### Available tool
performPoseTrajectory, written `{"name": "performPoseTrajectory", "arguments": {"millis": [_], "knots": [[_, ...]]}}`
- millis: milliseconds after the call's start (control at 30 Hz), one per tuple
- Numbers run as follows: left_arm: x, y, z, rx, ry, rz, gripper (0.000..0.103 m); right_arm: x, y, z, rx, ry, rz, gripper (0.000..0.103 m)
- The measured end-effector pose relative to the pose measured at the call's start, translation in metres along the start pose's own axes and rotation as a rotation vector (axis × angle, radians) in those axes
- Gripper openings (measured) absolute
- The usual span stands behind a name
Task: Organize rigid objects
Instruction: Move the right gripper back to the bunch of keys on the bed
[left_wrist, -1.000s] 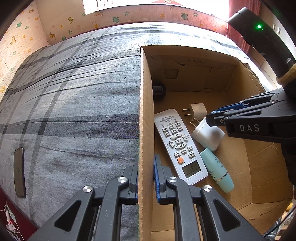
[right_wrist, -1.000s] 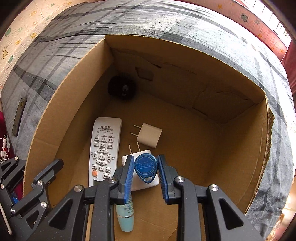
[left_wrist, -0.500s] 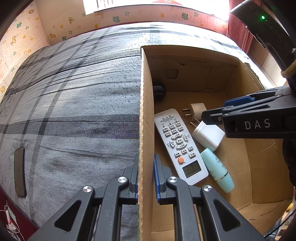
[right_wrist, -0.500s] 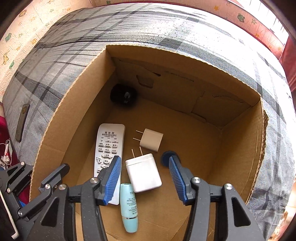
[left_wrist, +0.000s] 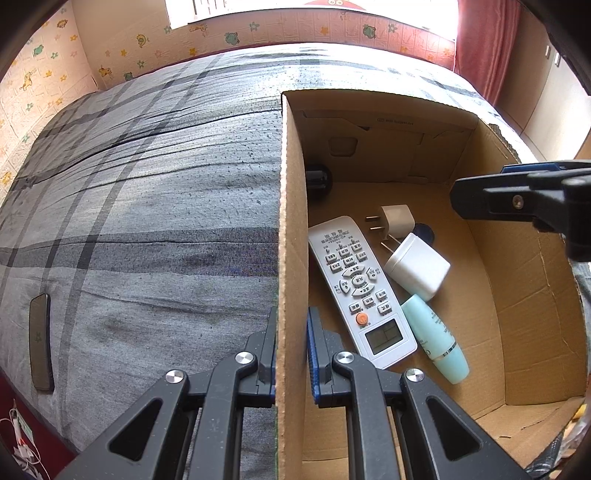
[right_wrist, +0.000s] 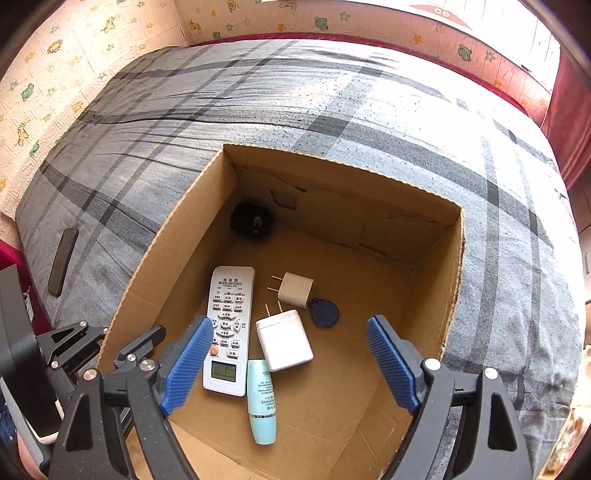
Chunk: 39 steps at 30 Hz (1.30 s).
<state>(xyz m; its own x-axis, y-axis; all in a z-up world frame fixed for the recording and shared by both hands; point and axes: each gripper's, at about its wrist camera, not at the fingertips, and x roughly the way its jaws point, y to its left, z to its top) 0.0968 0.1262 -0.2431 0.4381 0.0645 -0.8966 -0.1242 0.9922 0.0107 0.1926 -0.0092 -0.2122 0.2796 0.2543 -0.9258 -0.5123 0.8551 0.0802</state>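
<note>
A bed (right_wrist: 332, 110) under a grey plaid cover fills both views and carries everything else. On its near right part stands an open cardboard box (right_wrist: 452, 280), the place where the loose rigid things are being gathered; its flaps are out of the way, so the floor is reachable from above. The left gripper (left_wrist: 291, 354) is clamped tight on the box's left wall at the near end, one pad outside and one inside, which I judge is there to keep the light box from sliding while things drop in. The right gripper (right_wrist: 291, 363) hangs over the near middle of the box with its jaws spreading wide and nothing between the pads.

On the box floor, a white remote (right_wrist: 231, 328) lies lengthwise along the left wall. Just right of it rests a large white charger (right_wrist: 284, 345), prongs pointing far, and beyond that a smaller cream plug (right_wrist: 297, 290). A pale teal tube (right_wrist: 261, 402) lies nearest, touching the charger's near edge. A black round object (right_wrist: 252, 219) sits in the far left corner. Smallest is a dark blue key fob (right_wrist: 324, 312), flat on the floor just right of the two plugs, below the open jaws and free of them.

A dark flat phone (left_wrist: 40, 341) lies alone on the cover, far left of the box, likely yet to be collected.
</note>
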Motion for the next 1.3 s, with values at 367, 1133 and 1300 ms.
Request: {"name": "performPoseTrajectory", "arguments": {"millis": [367,1133,1300], "knots": [[0.0,-0.002,0.0,0.003,0.001,0.005,0.013,-0.037,-0.008,-0.007,0.001,-0.064,-0.023,0.102],[-0.001,-0.004,0.001,0.005,0.001,0.011,0.013,-0.078,-0.108,-0.05,0.131,-0.13,-0.159,0.103],[-0.001,-0.004,0.001,0.005,0.002,0.013,0.013,-0.062,-0.127,-0.069,0.157,-0.119,-0.207,0.103]]}}
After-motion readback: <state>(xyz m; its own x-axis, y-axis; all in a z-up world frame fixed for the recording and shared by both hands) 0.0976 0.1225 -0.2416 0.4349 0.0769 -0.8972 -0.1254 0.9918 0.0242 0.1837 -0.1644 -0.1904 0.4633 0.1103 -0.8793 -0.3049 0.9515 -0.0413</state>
